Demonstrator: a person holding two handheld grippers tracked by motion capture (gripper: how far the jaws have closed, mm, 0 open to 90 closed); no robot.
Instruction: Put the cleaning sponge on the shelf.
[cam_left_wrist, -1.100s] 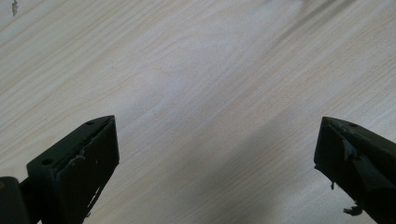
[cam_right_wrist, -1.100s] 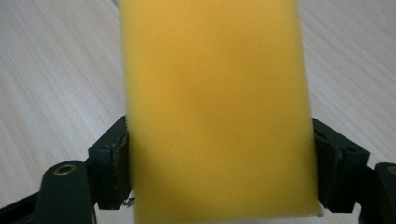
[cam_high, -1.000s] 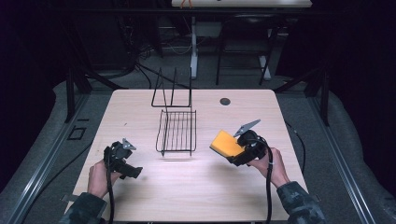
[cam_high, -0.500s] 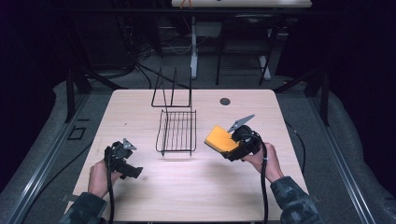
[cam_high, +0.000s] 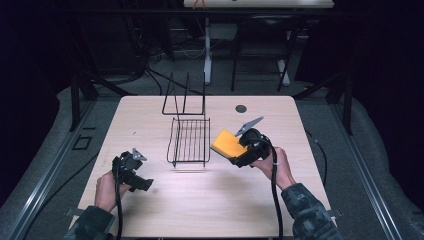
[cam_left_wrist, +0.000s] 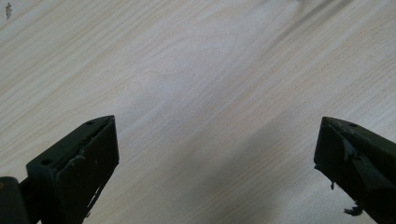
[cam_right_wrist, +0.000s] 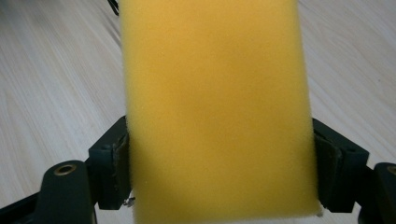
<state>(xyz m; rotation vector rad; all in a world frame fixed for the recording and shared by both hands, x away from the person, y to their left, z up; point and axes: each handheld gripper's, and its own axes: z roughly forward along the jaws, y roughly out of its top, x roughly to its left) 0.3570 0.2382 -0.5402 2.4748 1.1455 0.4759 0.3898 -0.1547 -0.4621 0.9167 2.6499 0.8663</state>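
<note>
A yellow sponge (cam_high: 225, 142) hangs above the wooden table (cam_high: 220, 205), just right of a black wire rack (cam_high: 189, 141). My right gripper (cam_high: 234, 152) is shut on it. In the right gripper view the sponge (cam_right_wrist: 215, 102) stands broad between the two black jaws, and my right gripper (cam_right_wrist: 219, 177) presses its sides. My left gripper (cam_high: 142, 184) rests low at the table's front left, held by a hand. In the left gripper view my left gripper (cam_left_wrist: 215, 154) is wide open, with bare wood between the jaws.
The wire rack has an upright back frame (cam_high: 184, 97) toward the far edge. A small dark round spot (cam_high: 241, 108) lies on the table at the back right. Cables trail from both grippers toward the near edge.
My right gripper has carried the sponge leftward and a little up, closer to the wire rack. The left gripper has stayed put.
</note>
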